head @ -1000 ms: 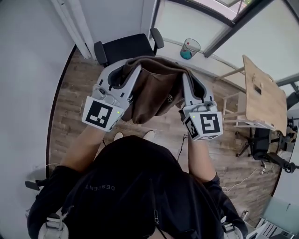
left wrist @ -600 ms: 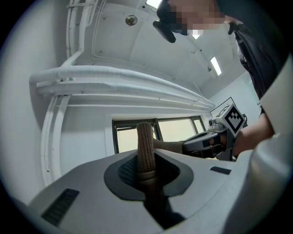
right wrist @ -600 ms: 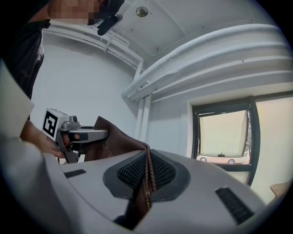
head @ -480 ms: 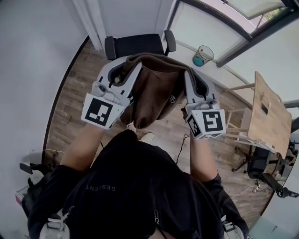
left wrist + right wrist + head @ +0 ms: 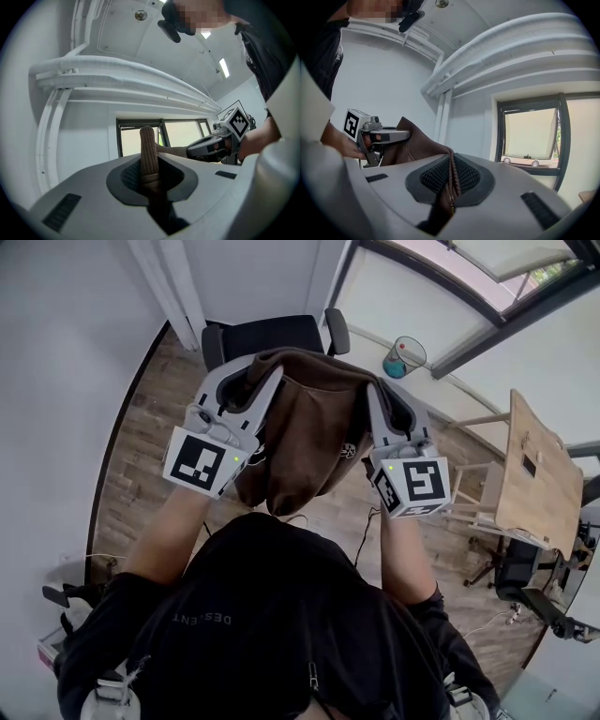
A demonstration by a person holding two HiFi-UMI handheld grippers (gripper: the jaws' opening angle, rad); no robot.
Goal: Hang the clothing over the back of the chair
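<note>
A brown garment [image 5: 314,432] hangs between my two grippers in the head view, stretched wide and drooping in the middle. My left gripper [image 5: 255,371] is shut on its left top edge; a ribbed brown cuff [image 5: 149,152] sticks up between the pads. My right gripper [image 5: 377,388] is shut on the right edge, where a zip seam [image 5: 451,180] is pinched. A black office chair [image 5: 272,334] with armrests stands just beyond the garment, its seat facing me.
A pale wall [image 5: 56,381] runs along the left. A small bin [image 5: 404,354] stands by the glass partition at the upper right. A wooden table [image 5: 539,479] and another chair base [image 5: 520,577] stand to the right. Wooden floor [image 5: 141,465] lies under the garment.
Both grippers moved forward together with the garment toward the chair. The garment now overlaps the chair's near edge in the head view.
</note>
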